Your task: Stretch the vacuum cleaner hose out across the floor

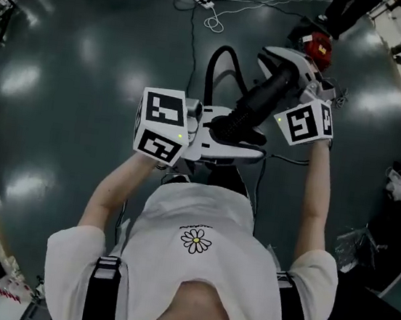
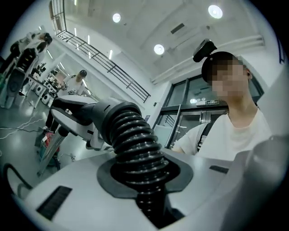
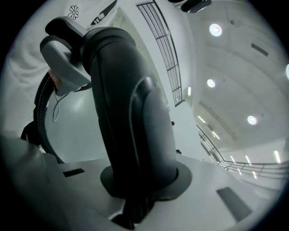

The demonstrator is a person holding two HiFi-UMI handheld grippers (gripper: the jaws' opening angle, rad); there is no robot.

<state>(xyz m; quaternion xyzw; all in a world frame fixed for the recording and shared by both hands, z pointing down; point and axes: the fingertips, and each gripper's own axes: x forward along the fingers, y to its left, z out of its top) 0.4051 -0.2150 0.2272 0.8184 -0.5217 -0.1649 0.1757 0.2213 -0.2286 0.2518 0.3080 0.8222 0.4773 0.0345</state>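
over the dark grey floor (image 1: pixel 88 68) a person in a white shirt (image 1: pixel 194 264) is holding the vacuum hose (image 1: pixel 255 104) up in front of the chest, clear of the floor. in the head view its thick black length is running on a slant from lower left to upper right, with a thinner black loop (image 1: pixel 221 56) arching beyond it.

the left gripper (image 2: pixel 151 203) is pinching the ribbed part of the hose, jaws pressed onto the coils, and the hose is rising away up-left into a smooth cuff (image 2: pixel 106 115). the right gripper (image 3: pixel 135 203) is clamping the stiff tube (image 3: pixel 131 113), which is standing almost upright in its view.

only the head view is showing the cables and white power strip (image 1: pixel 203 1) on the floor; only the left gripper view is showing the railing (image 2: pixel 108 67) and ceiling lights.
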